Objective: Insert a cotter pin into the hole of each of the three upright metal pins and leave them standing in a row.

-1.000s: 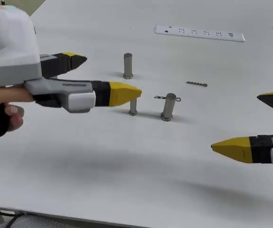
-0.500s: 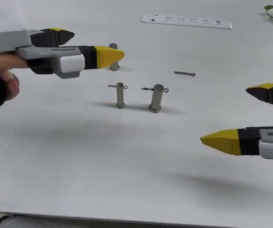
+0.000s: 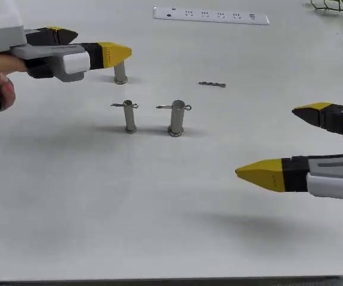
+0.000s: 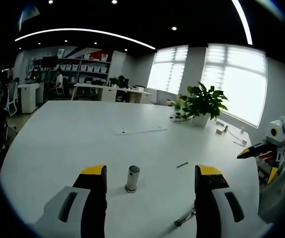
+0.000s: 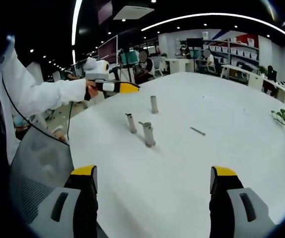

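Three upright metal pins stand on the white table. The front left pin [image 3: 129,117] and the front right pin [image 3: 176,118] each carry a cotter pin through the top. The back pin [image 3: 120,73] [image 4: 132,178] is bare. A loose cotter pin [image 3: 212,84] [image 4: 183,164] [image 5: 198,131] lies to the right of them. My left gripper [image 3: 96,44] [image 4: 149,171] hovers open and empty, level with the back pin. My right gripper [image 3: 268,142] [image 5: 152,171] is open and empty, well to the right of the pins.
A white power strip [image 3: 210,15] [image 4: 140,130] lies at the far side of the table. A potted plant [image 4: 201,101] stands at the far right corner. The white table [image 3: 159,202] is bare in front of the pins.
My left gripper has lifted off the front left pin and gone back towards the bare pin, uncovering a cotter pin in the front left pin. The head view has shifted.
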Available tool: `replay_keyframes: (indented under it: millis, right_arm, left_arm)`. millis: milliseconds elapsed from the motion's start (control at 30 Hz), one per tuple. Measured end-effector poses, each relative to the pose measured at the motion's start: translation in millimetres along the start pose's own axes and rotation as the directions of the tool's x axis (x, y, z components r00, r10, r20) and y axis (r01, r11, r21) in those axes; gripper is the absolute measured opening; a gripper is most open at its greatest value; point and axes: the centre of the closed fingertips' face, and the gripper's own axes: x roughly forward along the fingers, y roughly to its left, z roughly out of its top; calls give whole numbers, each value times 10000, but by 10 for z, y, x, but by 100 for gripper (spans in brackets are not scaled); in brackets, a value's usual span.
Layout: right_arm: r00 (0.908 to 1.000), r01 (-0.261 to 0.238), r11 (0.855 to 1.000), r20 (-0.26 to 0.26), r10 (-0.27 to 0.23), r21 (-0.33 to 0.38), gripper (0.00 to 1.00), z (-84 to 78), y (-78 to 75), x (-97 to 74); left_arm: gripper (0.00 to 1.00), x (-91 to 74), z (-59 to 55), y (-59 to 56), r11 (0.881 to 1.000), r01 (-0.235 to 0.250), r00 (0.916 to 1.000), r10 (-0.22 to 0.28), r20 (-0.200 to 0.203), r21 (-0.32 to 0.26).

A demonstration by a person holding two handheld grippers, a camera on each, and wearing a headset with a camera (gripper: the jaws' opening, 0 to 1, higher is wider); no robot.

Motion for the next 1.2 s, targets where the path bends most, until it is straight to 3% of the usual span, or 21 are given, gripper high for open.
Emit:
replay_keyframes:
  millis: [267, 367, 733, 867, 967, 1067, 1167, 1200]
  right_arm:
    - [9998, -154, 9996, -111, 157, 243, 90, -79, 15, 17]
    - [9997, -216, 9994, -130, 220, 278, 89, -87, 33, 21]
    - [9986, -421, 9987, -307, 430, 279, 87, -140, 51, 85]
    - [9973, -542, 9982, -472, 554, 267, 86, -179, 75, 109]
    - [9968, -582, 9980, -544, 594, 241, 86, -197, 84, 118]
    - [9974, -582, 9978, -407, 595, 318, 86, -188, 65, 120]
    - [9975, -582, 9977, -369, 595, 352, 85, -177, 63, 116]
    - [9977, -567, 9979, -357, 578, 327, 85, -172, 60, 113]
  left_arm:
    - [59, 192, -126, 134, 10000, -60, 9992, 60, -391, 2]
    - [52, 253, -164, 211, 9990, -308, 9981, 325, -529, 329]
    - [42, 369, -287, 302, 9990, -348, 9952, 372, -906, 279]
    - [38, 394, -313, 298, 9984, -473, 9943, 500, -938, 306]
    - [29, 425, -319, 326, 9962, -688, 9931, 735, -910, 541]
    - [24, 493, -305, 267, 9932, -627, 9925, 723, -985, 979]
    - [19, 521, -295, 304, 9934, -596, 9929, 691, -966, 980]
    - [17, 531, -287, 266, 9937, -572, 9931, 666, -960, 968]
